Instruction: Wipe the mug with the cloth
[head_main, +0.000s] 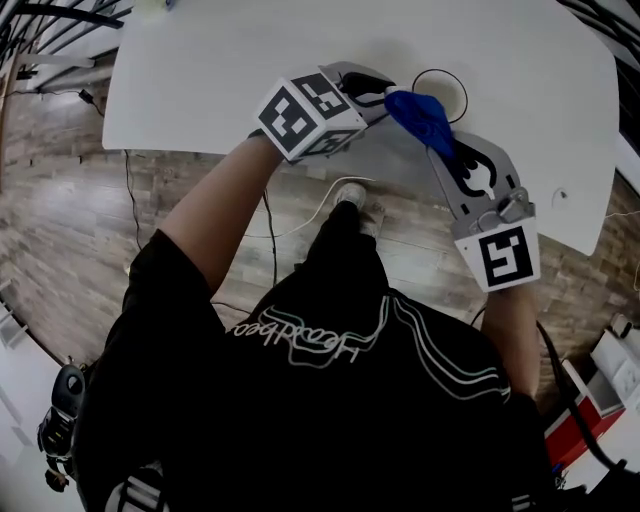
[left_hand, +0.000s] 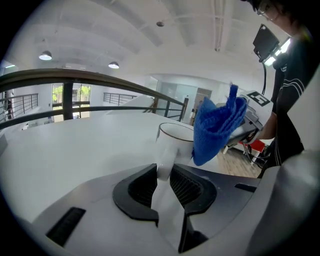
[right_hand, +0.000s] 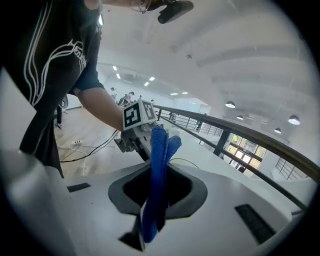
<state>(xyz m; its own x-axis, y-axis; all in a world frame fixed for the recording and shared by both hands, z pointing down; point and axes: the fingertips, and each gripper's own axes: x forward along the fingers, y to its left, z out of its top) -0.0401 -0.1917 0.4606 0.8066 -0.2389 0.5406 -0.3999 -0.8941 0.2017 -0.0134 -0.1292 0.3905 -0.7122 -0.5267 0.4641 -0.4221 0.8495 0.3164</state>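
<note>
blue cloth (right_hand: 159, 150) is sitting pinched between the jaws of the right gripper (right_hand: 158, 184), which are clamping flat on it, and the fabric is sticking out past the tips in a folded bunch. in the head view this gripper is pointing toward 11 o'clock, with the bunch hanging at its tip.

the left gripper (left_hand: 163, 174) is gripping the white mug (left_hand: 175, 136) by its handle (left_hand: 165, 162) — the handle is running straight down between the two black pads, which are pressing on it from either side. in the head view this gripper is reaching toward 3 o'clock.

the mug is sitting over the near edge of the white table (head_main: 200, 70), its dark-rimmed mouth facing up. the cloth is overlapping the mug's side at about 4 o'clock in the left gripper view; whether it is pressing on the wall is not clear. wooden floor (head_main: 80, 210) is showing at 6 o'clock of the table.
</note>
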